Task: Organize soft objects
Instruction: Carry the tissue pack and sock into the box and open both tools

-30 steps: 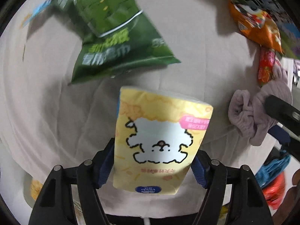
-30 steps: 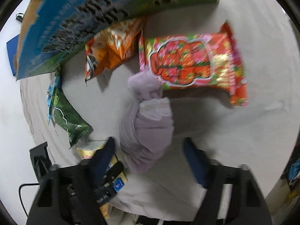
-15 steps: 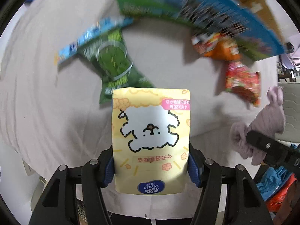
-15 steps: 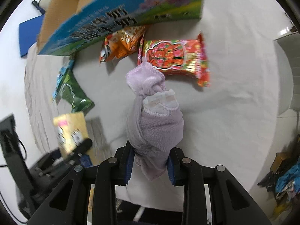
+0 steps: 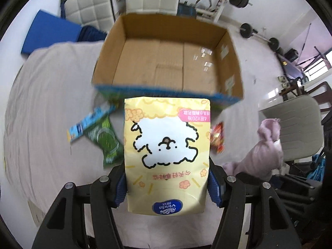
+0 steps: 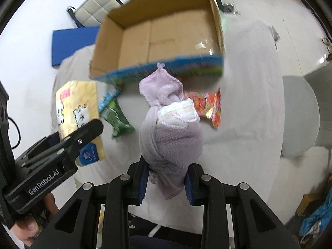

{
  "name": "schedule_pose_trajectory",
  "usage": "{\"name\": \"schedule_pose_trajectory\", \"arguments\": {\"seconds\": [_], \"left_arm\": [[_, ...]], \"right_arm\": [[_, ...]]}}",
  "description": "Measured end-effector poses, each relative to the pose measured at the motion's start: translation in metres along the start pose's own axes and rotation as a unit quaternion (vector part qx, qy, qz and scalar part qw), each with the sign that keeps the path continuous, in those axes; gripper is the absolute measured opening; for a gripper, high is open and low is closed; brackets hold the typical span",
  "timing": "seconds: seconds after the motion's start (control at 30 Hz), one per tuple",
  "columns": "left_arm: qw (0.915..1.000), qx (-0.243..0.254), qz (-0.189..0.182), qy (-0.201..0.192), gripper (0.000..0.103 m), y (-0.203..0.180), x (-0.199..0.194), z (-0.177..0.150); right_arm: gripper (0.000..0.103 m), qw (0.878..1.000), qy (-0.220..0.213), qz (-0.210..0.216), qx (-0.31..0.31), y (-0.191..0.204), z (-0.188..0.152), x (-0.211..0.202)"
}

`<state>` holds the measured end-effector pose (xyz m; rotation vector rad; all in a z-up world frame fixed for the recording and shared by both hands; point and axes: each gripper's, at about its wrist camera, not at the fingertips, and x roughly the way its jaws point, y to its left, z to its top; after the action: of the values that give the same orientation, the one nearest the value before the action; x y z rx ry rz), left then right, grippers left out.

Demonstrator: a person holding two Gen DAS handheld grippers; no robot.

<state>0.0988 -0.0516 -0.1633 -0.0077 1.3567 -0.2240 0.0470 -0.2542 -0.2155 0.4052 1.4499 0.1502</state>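
Left gripper (image 5: 167, 183) pinches a yellow tissue pack with a white cartoon dog (image 5: 167, 155), lifted above the cloth-covered table (image 5: 47, 103). Right gripper (image 6: 166, 183) clamps a rolled lilac fleece cloth (image 6: 170, 132). Beyond both: open brown cardboard box with blue printed sides (image 5: 166, 62), green snack bag (image 5: 108, 143), red snack packet (image 6: 207, 108) on the cloth

Yellow soft tissue pack with white cartoon dog (image 5: 167, 153): upright, print upside down, clamped at lower sides, raised above cloth-covered table, just before box.
Knotted lilac fleece towel bundle (image 6: 170, 132): upright, white label showing, pinched at lower end.
Open brown cardboard box with blue printed outer wall (image 5: 168, 62): nothing visible inside, standing on table.
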Motion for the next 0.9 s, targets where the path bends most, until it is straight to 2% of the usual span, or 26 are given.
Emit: {"name": "schedule_pose_trajectory", "arguments": {"seconds": [0.17, 0.3, 0.43, 0.57, 0.67, 0.9], "left_arm": [[0.9996, 0.016, -0.011, -0.02, 0.06, -0.006, 0.005, 0.061], [0.9993, 0.031, -0.02, -0.01, 0.06, 0.003, 0.021, 0.111], [0.9987, 0.044, -0.022, 0.013, 0.06, 0.009, 0.047, 0.157], [0.9972, 0.052, -0.03, 0.044, 0.06, 0.01, 0.09, 0.198], [0.9949, 0.06, -0.039, 0.071, 0.06, 0.005, 0.126, 0.218], [0.9873, 0.064, -0.057, 0.134, 0.06, -0.006, 0.2, 0.239]], "right_arm": [[0.031, 0.999, -0.029, -0.015, -0.005, 0.017, 0.052, -0.01], [0.031, 0.999, -0.032, -0.03, -0.01, 0.026, 0.101, -0.005], [0.031, 0.999, -0.014, -0.047, -0.011, 0.031, 0.158, 0.028], [0.031, 0.998, 0.009, -0.055, -0.011, 0.026, 0.207, 0.065], [0.031, 0.998, 0.029, -0.048, -0.006, 0.014, 0.231, 0.092], [0.031, 0.996, 0.058, -0.074, -0.005, -0.015, 0.278, 0.147]]}}
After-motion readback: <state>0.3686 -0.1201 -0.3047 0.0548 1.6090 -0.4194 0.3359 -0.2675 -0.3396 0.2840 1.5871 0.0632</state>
